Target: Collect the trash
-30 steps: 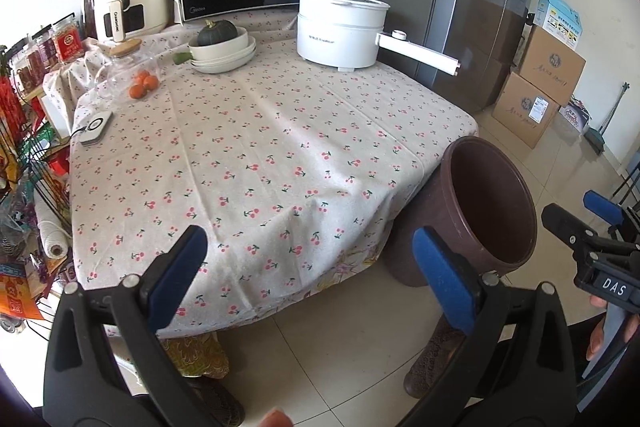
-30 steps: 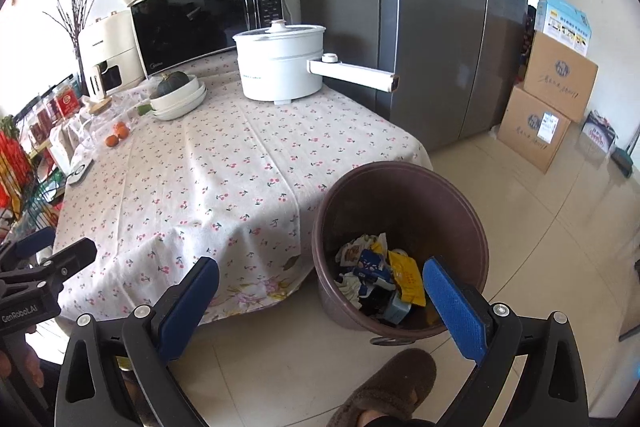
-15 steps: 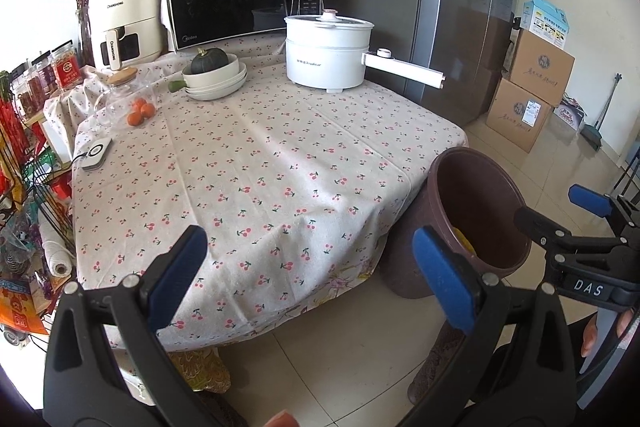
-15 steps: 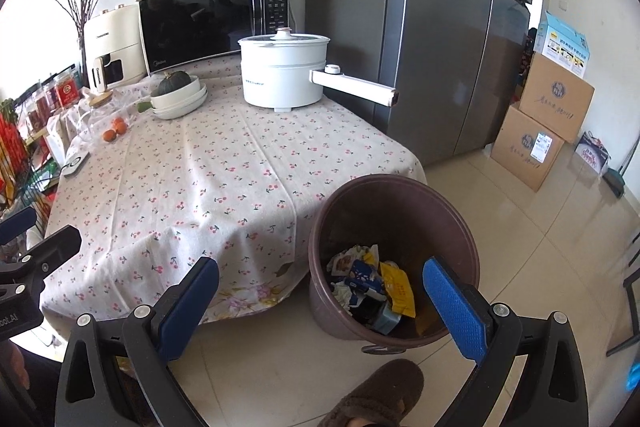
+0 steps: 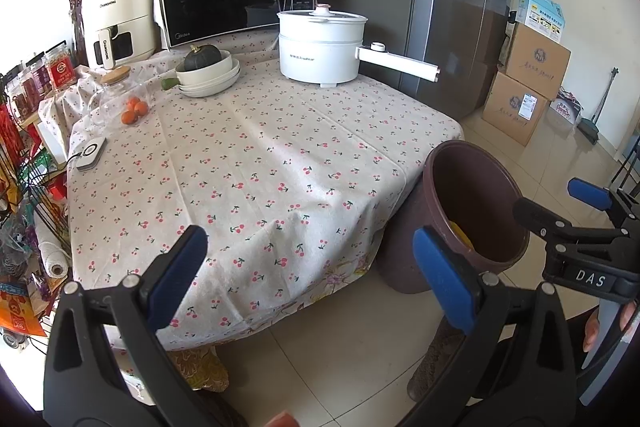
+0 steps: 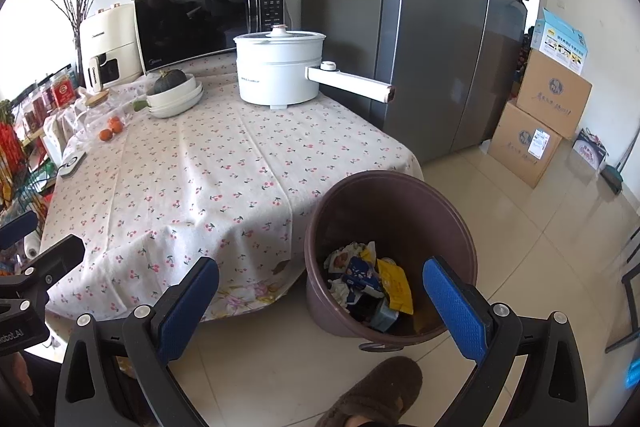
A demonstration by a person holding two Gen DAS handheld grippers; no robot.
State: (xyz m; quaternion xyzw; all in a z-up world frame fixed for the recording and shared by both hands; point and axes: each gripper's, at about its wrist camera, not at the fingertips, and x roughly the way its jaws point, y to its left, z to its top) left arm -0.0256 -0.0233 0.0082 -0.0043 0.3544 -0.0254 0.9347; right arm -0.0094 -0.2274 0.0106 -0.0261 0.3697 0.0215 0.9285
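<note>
The round brown plastic bin (image 6: 390, 259) stands on the tiled floor just beside the corner of the table draped in a cherry-print cloth (image 5: 256, 163), and the trash lies inside it: crumpled white paper, a blue printed carton and a yellow foil packet (image 6: 396, 285) piled at the bottom. No loose wrapper shows on the cloth, so the collecting looks close to finished, and the step in hand is best judged a last check of the tabletop. To do it well, both tools should sweep the far edge near the 3 small oranges (image 5: 134, 109) and the white electric pot (image 5: 322, 47) without brushing either, and anything found should be carried over the bin's rim before release, since the rim sits lower than the table. The left gripper (image 5: 312, 277) hangs level with the near table edge, pointing across the cloth, its blue pads spread wide and empty. The right gripper (image 6: 320, 301) is held lower and tipped down towards the bin mouth, also spread wide with nothing between its pads; a brown slipper (image 6: 374, 393) shows beneath it
</note>
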